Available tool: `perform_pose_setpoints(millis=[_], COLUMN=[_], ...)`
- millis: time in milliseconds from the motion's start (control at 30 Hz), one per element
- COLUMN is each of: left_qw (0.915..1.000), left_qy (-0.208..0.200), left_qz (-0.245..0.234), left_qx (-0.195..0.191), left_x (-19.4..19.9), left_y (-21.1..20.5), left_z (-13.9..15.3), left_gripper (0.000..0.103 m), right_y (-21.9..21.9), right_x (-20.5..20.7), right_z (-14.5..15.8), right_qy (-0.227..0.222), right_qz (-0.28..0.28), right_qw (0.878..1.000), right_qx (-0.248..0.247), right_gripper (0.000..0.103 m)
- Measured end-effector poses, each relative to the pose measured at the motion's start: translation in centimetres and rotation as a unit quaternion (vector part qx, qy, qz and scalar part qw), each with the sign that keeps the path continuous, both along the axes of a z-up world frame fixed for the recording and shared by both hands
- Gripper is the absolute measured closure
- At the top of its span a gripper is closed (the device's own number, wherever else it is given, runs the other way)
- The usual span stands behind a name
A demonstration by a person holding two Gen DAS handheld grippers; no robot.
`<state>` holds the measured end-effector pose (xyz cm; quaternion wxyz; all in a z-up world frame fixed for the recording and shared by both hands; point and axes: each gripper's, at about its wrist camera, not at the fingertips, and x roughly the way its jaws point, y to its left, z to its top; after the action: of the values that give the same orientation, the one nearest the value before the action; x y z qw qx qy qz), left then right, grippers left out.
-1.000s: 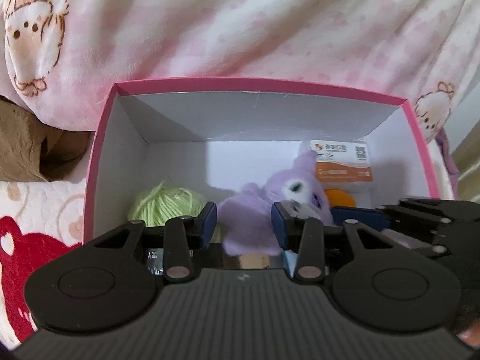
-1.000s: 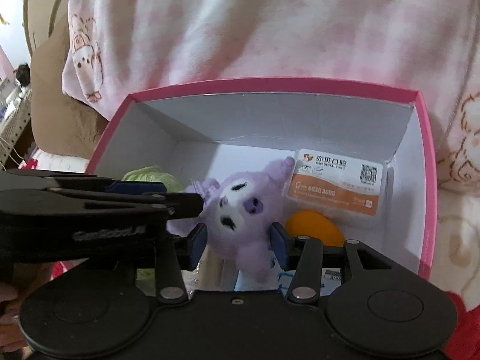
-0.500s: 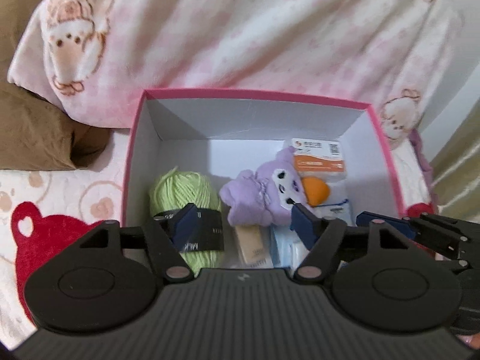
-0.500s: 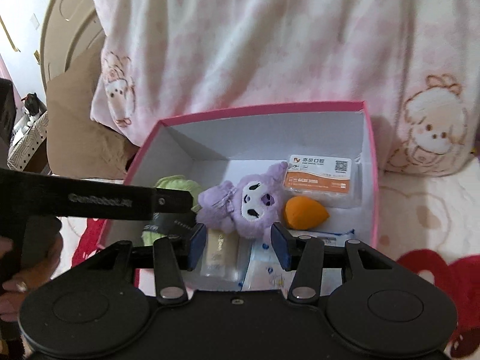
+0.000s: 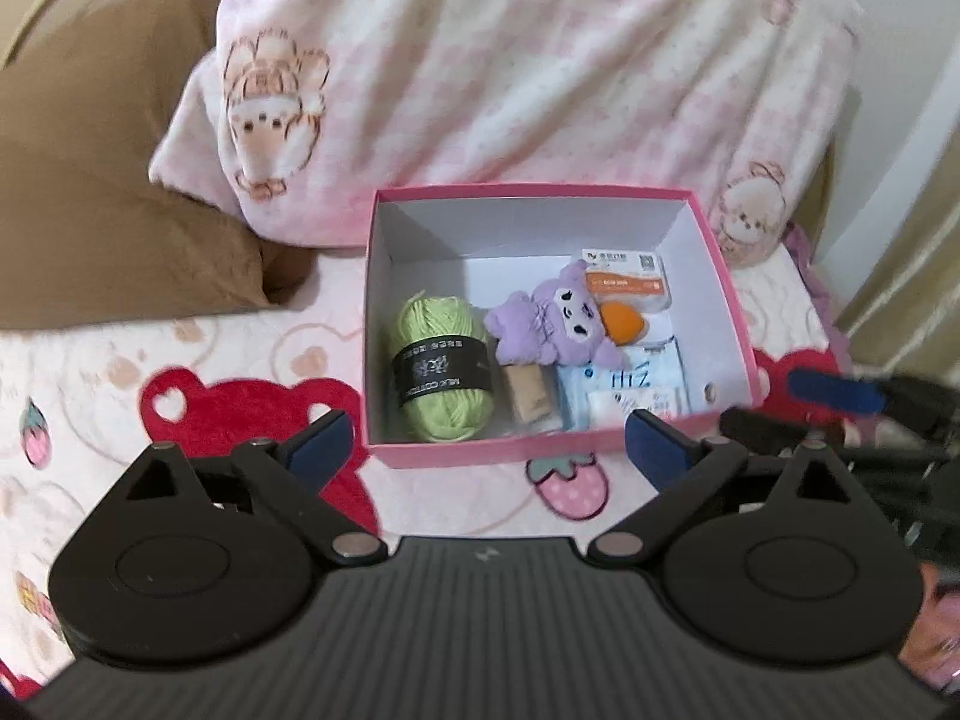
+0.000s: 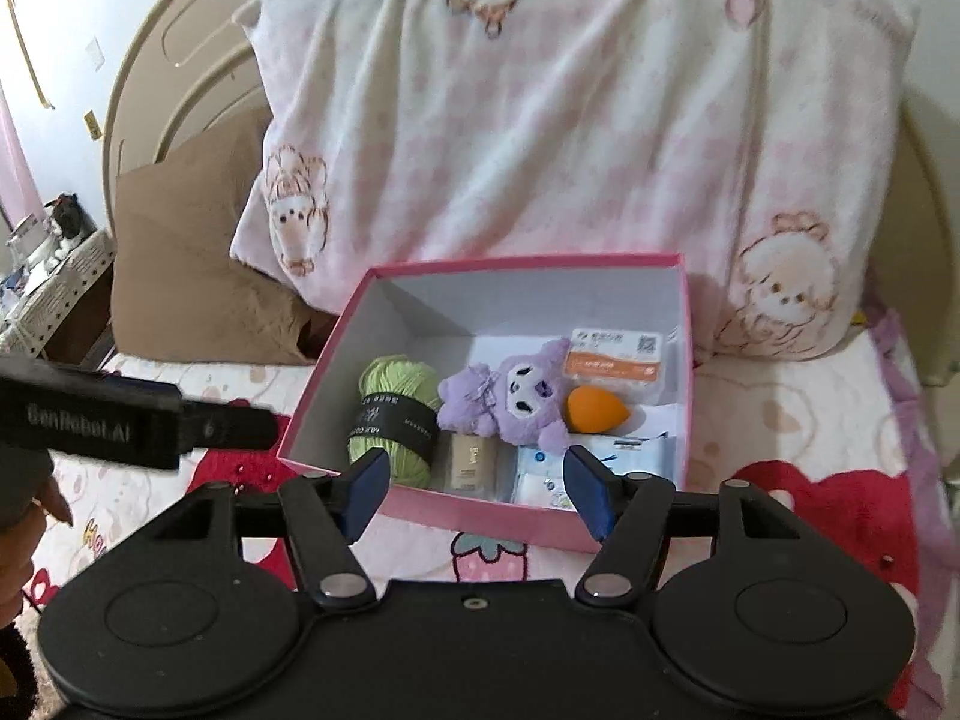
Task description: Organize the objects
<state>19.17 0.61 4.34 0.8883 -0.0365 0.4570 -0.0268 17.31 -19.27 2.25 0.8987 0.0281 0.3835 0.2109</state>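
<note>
A pink box with a white inside sits on the bed. In it lie a green yarn ball, a purple plush toy, an orange sponge, an orange-and-white card pack, a beige bottle and blue-white packets. My left gripper is open and empty, in front of the box. My right gripper is open and empty, just before the box's near wall.
A pink-and-white blanket with bear prints is heaped behind the box. A brown pillow lies at the left. The bed cover has red and strawberry prints. A headboard stands behind.
Both grippers have pulled back and up out of the box, and their jaws have opened wider. The purple plush toy stays lying in the box.
</note>
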Motion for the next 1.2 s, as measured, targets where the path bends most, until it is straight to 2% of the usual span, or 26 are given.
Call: perform_pose_setpoints(millis=[133,233,400,633,1067,1133,1200], left_qw=[0.9997,0.9996,0.9997,0.9984,0.9986,0.9986,0.9987], left_qy=[-0.015,-0.016,-0.002,0.038,0.042,0.043,0.042], left_qz=[-0.016,-0.004,0.022,0.043,0.027,0.024,0.024], left_qx=[0.010,0.023,0.010,-0.001,0.016,0.017,0.018], left_x=[-2.4,-3.8,-5.3,-6.7,-9.0,-9.2,-9.3], left_y=[0.0,0.3,1.2,2.0,1.4,1.3,1.3], left_z=[0.2,0.0,-1.5,-3.9,-5.0,-5.0,-4.9], left_gripper=[0.005,0.005,0.005,0.004,0.004,0.004,0.004], right_y=[-0.1,-0.4,-0.6,-0.9,0.0,0.2,0.4], right_x=[-2.0,-3.5,-5.5,-6.9,-8.3,-8.5,-8.6], right_z=[0.7,1.0,1.5,1.0,-0.5,-0.6,-0.7], right_qy=[-0.007,-0.008,-0.014,-0.005,0.024,0.028,0.031], right_qz=[-0.010,-0.018,-0.026,-0.053,-0.074,-0.077,-0.078], right_qw=[1.000,1.000,0.999,0.998,0.996,0.996,0.996], right_qx=[-0.010,-0.010,-0.020,-0.030,-0.042,-0.043,-0.043], right_gripper=[0.030,0.029,0.026,0.024,0.023,0.021,0.015])
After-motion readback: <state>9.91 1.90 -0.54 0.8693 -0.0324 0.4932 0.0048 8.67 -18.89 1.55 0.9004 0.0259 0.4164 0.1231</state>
